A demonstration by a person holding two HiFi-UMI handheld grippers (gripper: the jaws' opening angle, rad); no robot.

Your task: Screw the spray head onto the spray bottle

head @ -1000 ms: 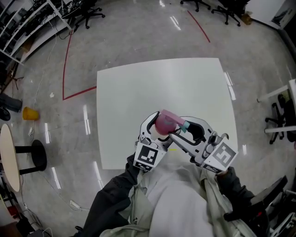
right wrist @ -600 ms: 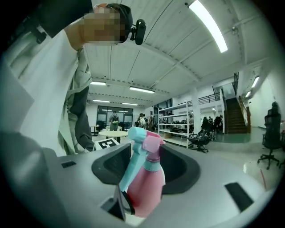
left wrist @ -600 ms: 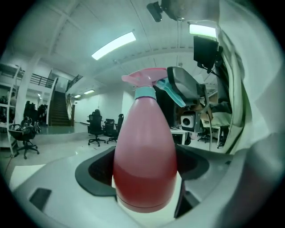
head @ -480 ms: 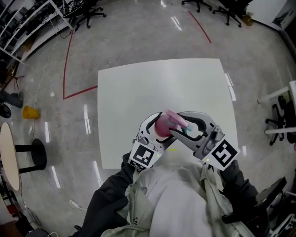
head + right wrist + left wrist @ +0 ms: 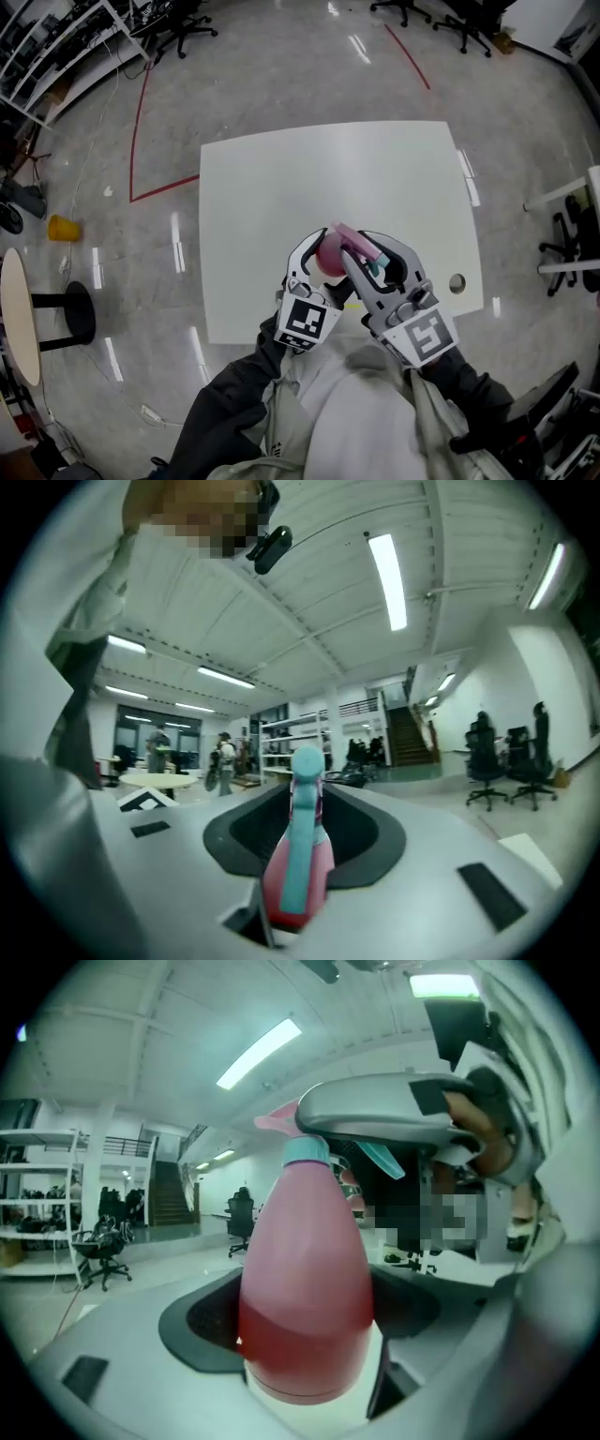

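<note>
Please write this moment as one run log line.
left gripper: holds spray bottle | right gripper: jaws closing on spray head

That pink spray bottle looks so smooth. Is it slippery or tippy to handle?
Probably a bit slippery: the bottle is smooth, rounded plastic narrowing upward, so the left tongs grip its wide lower body. Stood upright, it might tip fairly easily, since the spray head sticks out sideways on top.

a: the spray bottle [image 5: 305, 1307]?
b: pink, translucent, cone-shaped, narrowing to its neck, held up in the air.
a: the spray head [image 5: 298, 855]?
b: pink with teal collar and trigger, sitting on that neck; how tight, can't tell.
</note>
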